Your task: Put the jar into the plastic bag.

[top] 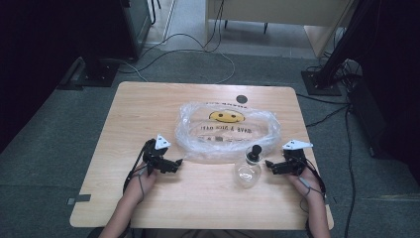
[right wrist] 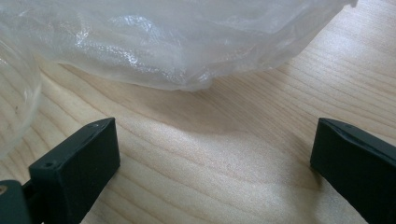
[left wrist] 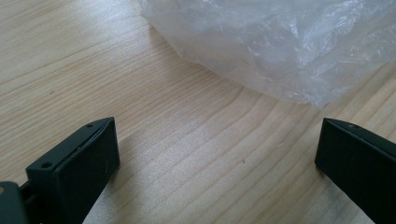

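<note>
Both grippers rest on the table (top: 148,208) with jaws spread wide and nothing between them: the left gripper (top: 179,162) points at the near left edge of the clear bag (top: 228,131), the right gripper (top: 268,163) at the glass bottle (top: 247,169) just off its tips. The bag lies ahead of both sets of jaws, apart from them; in the right gripper view the bottle's curved wall (right wrist: 14,93) bulges in beside the left jaw. The round bottle could well roll or tip if a jaw nudges it off-centre, and glass may slip under a light pinch. The limp film could crumple or drag rather than open. Whether the bag's mouth faces the grippers is hard to tell; its print reads upside down, and the dark stopper (top: 255,150) is too small to make out.
</note>
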`<action>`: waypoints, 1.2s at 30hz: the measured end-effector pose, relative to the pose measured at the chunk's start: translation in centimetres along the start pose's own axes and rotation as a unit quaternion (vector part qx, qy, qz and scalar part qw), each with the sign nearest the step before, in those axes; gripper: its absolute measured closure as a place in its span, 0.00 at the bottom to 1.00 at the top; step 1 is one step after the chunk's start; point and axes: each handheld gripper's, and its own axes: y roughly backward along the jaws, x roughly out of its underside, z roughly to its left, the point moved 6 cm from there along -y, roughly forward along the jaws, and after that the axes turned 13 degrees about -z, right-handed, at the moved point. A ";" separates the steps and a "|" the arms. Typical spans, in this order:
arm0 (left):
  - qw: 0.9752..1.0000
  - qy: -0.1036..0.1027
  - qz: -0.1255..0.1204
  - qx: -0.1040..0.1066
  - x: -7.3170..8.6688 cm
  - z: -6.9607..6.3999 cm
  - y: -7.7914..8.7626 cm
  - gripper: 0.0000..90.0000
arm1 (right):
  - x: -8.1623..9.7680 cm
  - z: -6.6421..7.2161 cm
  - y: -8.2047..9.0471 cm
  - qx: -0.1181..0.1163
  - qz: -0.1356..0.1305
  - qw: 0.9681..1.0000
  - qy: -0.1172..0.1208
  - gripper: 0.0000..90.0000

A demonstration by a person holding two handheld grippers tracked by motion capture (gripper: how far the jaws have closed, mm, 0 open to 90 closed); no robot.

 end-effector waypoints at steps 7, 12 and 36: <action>1.000 0.000 0.000 0.000 0.0 0.0 0.0 0.00 | 0.0 0.0 0.0 0.001 0.000 1.000 0.000 0.01; 1.000 0.000 0.000 0.000 0.0 0.0 0.0 0.00 | 0.0 0.0 -0.1 0.005 0.000 1.000 -0.002 0.01; 1.000 0.000 0.000 0.000 0.0 0.0 0.0 0.00 | -1.0 0.7 0.7 -0.022 0.009 1.000 -0.012 0.09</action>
